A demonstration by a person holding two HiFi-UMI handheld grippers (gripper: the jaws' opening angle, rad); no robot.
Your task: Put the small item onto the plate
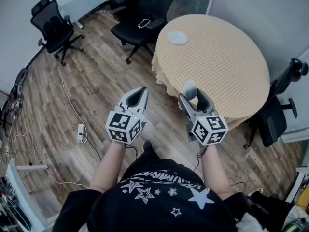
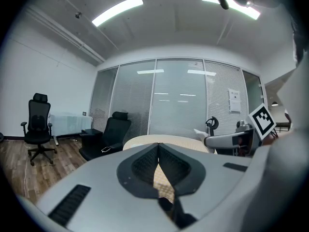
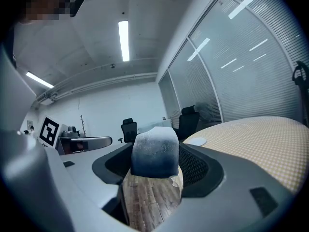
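A small white plate point(image 1: 177, 37) lies at the far left edge of a round table point(image 1: 227, 62) covered in a beige checked cloth. My right gripper point(image 1: 192, 96) hovers off the table's near edge, shut on a small grey-blue item point(image 1: 189, 87). In the right gripper view the small item point(image 3: 155, 153) sits between the jaws, and the plate point(image 3: 195, 141) shows well ahead on the table point(image 3: 260, 144). My left gripper point(image 1: 140, 92) hangs over the wooden floor left of the table, shut and holding nothing. Ahead of its closed jaws the left gripper view shows the table point(image 2: 166, 140).
A black office chair point(image 1: 142, 21) with a phone point(image 1: 144, 22) on its seat stands just left of the table. Another chair point(image 1: 53, 28) is at the far left, and a third point(image 1: 277, 108) at the right. A power strip point(image 1: 80, 132) and cables lie on the floor.
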